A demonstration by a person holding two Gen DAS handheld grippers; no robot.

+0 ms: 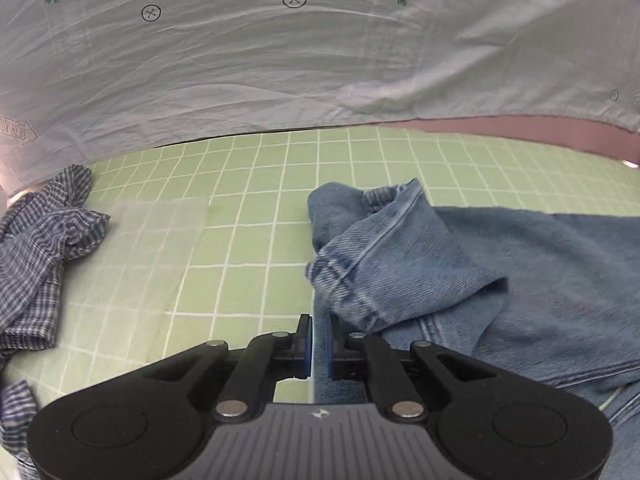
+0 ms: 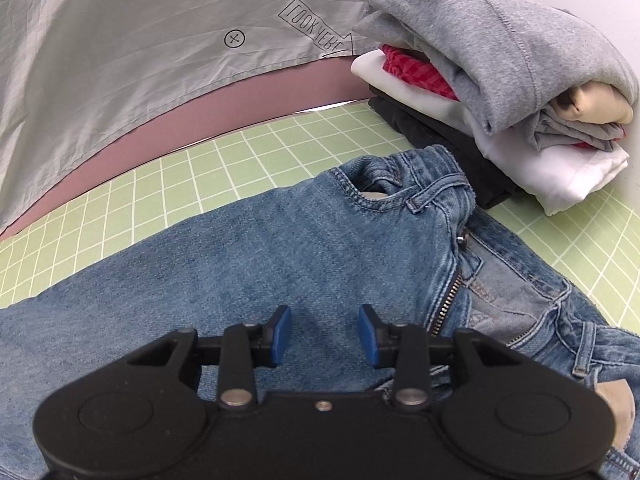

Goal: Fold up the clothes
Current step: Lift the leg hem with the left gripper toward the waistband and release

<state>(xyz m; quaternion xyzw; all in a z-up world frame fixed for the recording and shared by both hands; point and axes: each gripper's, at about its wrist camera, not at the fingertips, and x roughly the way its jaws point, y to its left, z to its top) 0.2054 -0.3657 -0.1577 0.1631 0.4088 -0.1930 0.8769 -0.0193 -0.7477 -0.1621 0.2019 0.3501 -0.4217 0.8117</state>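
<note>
Denim jeans (image 2: 280,248) both views; folded stack (image 2: 500,92) right only.

A pair of light blue jeans (image 2: 280,248) lies spread flat on the green gridded mat. Seen from the right wrist, the waistband (image 2: 420,168) is at the far right, with a front pocket opening, a belt loop, a metal button (image 2: 463,236) and an open zipper (image 2: 448,300) showing. Seen from the left wrist, one leg end (image 1: 380,248) is folded back over the rest of the denim, its hem rumpled, near the middle of the mat. The fabric is mostly smooth across the thigh, bunched at the fly.
</note>
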